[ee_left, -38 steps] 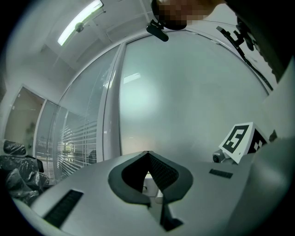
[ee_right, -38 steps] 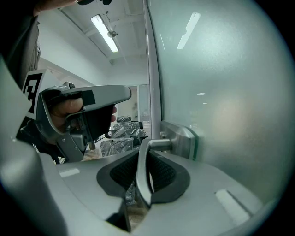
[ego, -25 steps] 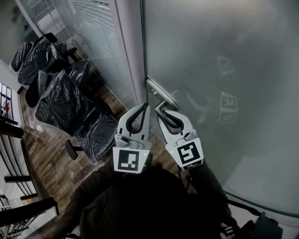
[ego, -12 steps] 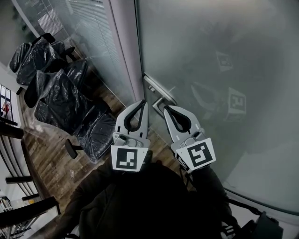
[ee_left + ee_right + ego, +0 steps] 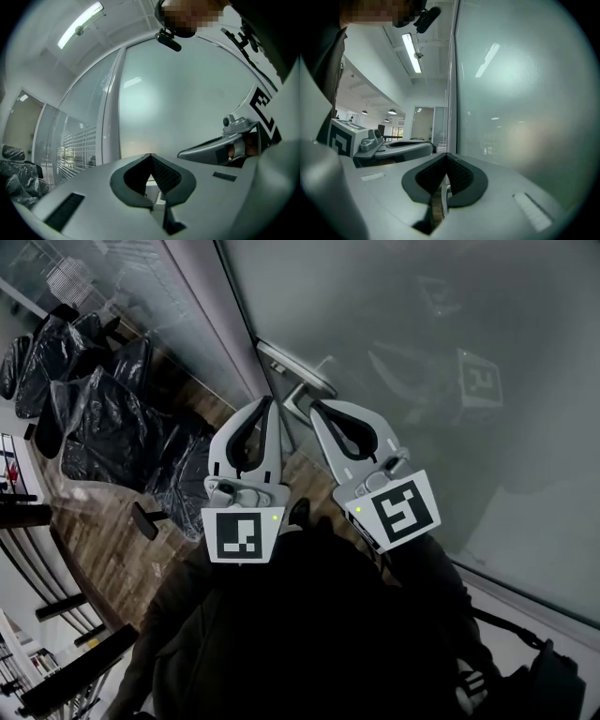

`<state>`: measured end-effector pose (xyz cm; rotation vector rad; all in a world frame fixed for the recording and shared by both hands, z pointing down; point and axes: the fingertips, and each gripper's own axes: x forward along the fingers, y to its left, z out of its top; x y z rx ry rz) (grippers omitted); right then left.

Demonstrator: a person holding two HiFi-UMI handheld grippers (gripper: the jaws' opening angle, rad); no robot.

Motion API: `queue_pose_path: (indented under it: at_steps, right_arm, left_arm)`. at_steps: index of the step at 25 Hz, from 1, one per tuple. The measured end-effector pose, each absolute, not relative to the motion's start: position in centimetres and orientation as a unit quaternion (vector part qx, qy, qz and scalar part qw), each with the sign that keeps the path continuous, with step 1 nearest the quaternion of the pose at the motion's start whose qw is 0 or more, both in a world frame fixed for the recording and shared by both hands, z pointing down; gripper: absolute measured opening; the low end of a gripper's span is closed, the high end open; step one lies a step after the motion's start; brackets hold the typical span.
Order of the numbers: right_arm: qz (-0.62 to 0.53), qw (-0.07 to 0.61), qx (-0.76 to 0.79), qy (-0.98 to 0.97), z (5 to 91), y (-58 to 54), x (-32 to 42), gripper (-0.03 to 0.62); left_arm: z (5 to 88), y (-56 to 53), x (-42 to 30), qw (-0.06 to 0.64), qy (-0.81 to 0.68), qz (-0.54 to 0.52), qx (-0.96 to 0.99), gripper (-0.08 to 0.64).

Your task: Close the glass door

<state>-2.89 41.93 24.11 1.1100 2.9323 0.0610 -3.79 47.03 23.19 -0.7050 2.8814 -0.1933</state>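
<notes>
**Closing step: latch unconfirmed**

The glass door [image 5: 450, 352] looks nearly shut. Your left gripper [image 5: 268, 401] and right gripper [image 5: 316, 409] are both clenched and empty, tips beside the handle [image 5: 298, 381] at the door's left edge. Next, likely: press it home.

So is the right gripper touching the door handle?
Cannot tell. In the head view the right gripper overlaps the door handle; neither contact nor gap shows.

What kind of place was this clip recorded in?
Most likely an office, perhaps newly fitted out: a frosted glass door with a lever handle, a glass partition with blinds beside it, and chairs wrapped in black plastic on the wood floor.
</notes>
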Motion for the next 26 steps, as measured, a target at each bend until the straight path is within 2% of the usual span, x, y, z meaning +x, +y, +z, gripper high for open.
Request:
queue_pose_path:
  at_steps: [26]
  right_arm:
    - [0.008,0.002,0.355,0.935,24.17,42.23,-2.78,0.0]
  left_arm:
    - [23.59,47.22,-3.65,0.084,0.966,-0.065,-0.234,-0.003]
